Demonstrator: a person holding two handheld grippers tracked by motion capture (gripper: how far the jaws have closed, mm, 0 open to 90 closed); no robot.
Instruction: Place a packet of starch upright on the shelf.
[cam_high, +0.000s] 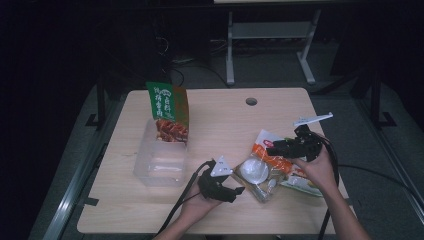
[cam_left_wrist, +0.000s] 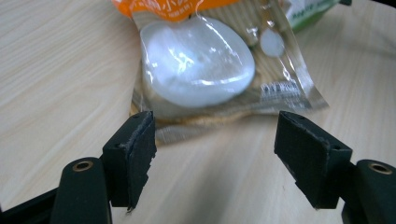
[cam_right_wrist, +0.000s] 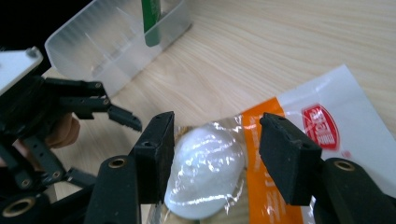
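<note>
While the clear snack packet (cam_high: 264, 172) lies flat on the table (cam_high: 220, 120) near its front edge, between the two hands, both tools are held wide open and nothing is gripped. The left tool (cam_left_wrist: 215, 154) is aimed at the packet's near sealed edge, just short of it; the right tool (cam_right_wrist: 215, 154) is poised above the packet, its jaws straddling the white domed piece inside and the orange band. The packet can be judged light, with a slick, crinkly film that may slide on the wood, and the contents look breakable. A hold is best taken on the flat sealed margin rather than over the dome. A clear plastic box (cam_high: 161, 160) with a green pouch (cam_high: 169, 111) standing in it sits well apart to the left.
</note>
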